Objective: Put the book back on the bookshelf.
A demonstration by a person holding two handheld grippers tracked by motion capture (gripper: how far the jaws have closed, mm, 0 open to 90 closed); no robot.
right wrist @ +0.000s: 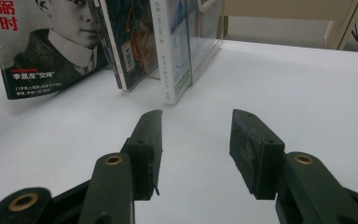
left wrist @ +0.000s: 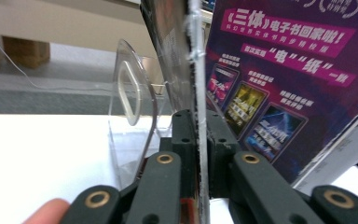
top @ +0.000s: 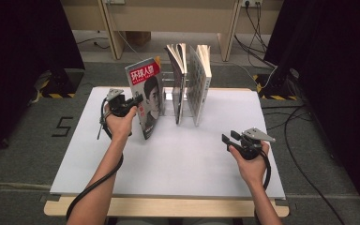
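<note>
High view, left to right: left gripper (top: 138, 99) clamped on magazine (top: 146, 93), upright on table (top: 168, 159), just left of clear rack (left wrist: 130, 116) with two books (top: 190, 79). Not yet slotted in. Right gripper (top: 226, 139) agape, idle, well apart.

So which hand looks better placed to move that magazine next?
The left. The left gripper is already shut on the magazine edge, beside the clear rack. The right gripper hangs open over the bare table, well away from it.
</note>
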